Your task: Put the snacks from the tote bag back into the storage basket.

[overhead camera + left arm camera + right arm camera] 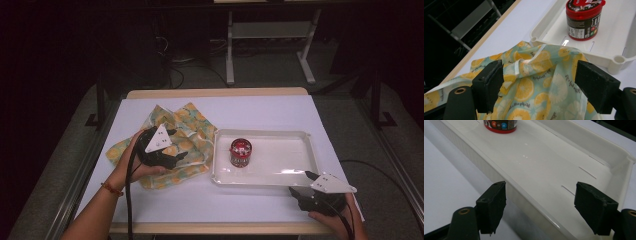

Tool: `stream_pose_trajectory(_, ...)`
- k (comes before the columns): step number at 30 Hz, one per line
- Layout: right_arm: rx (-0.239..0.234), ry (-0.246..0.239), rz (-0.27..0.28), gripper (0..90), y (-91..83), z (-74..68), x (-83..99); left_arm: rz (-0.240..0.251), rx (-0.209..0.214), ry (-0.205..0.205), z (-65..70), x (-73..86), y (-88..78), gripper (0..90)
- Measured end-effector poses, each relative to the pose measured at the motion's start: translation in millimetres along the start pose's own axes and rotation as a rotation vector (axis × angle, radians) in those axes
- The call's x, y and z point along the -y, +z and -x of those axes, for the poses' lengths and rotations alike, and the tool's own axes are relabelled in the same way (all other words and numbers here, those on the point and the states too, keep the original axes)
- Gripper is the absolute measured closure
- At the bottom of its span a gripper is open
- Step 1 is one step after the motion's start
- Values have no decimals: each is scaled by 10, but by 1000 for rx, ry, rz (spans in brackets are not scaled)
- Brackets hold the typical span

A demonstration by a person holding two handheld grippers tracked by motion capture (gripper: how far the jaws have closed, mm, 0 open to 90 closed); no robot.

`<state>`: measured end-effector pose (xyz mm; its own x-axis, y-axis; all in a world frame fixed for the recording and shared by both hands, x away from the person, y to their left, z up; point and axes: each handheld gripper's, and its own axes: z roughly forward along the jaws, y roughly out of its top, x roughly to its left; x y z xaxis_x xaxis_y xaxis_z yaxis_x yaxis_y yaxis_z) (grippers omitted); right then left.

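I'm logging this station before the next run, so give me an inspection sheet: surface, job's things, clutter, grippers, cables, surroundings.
Surface: white table with a wooden edge, no spills seen.
Job's things: citrus-print cloth lying crumpled left of the white tray; red candy tub upright in the tray's left part.
Clutter: nothing seen.
Grippers: left gripper open over the cloth, its fingers either side of a raised fold; right gripper open at the tray's near right corner, straddling its rim.
Cables: black cable trails from the left gripper along the forearm; another loops right of the table.
Surroundings: dark room, metal frame legs and floor cables beyond the table.
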<state>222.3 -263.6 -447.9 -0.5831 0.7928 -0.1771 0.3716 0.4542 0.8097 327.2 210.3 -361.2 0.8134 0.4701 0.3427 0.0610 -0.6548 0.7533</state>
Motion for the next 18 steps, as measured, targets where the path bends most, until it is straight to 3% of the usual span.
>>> stream_pose_trajectory(18, 0, -3, 0, 249, 6, -3, -4, -1, -51, -29, -45, 216, -275, 223)
